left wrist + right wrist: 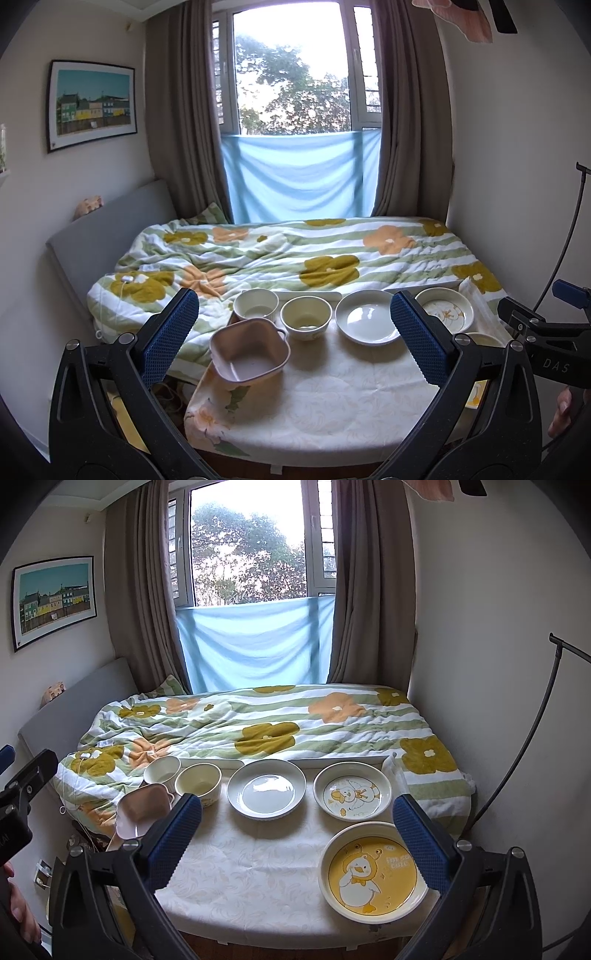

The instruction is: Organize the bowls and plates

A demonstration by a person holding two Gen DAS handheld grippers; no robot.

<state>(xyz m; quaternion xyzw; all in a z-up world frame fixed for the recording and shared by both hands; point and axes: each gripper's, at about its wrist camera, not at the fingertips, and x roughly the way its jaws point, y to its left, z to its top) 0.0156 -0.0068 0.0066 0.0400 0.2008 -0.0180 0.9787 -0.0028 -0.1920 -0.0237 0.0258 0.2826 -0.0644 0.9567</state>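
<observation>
Both tools hang just off the near edge of the small table draped in a cream leaf-patterned cloth (258,878). The left gripper (291,332) has its blue-padded fingers spread wide with nothing between them, and the right gripper (295,834) is spread and empty the same way.

By my reading nothing has been sorted yet: every dish sits singly, none stacked. Nearest, on the right, lies the round plate with a yellow centre and a cartoon duck (373,871). Behind it is the white plate with a duck drawn in outline (352,791), and just left of that the plain white deep plate (266,788). On the left stand the cream ceramic bowl with a small printed motif (198,782) and the taller plain white bowl (161,770), close together. The pale pink square bowl with little handles (142,808) overhangs the table's left corner and looks tilted, so I'd judge it the likeliest to slip.

All the stacking is left to do.

Beyond the table, touching its far edge, is a bed with a green-striped flowered quilt (258,720), then a blue cloth (251,646) hung under the window between brown curtains.
</observation>
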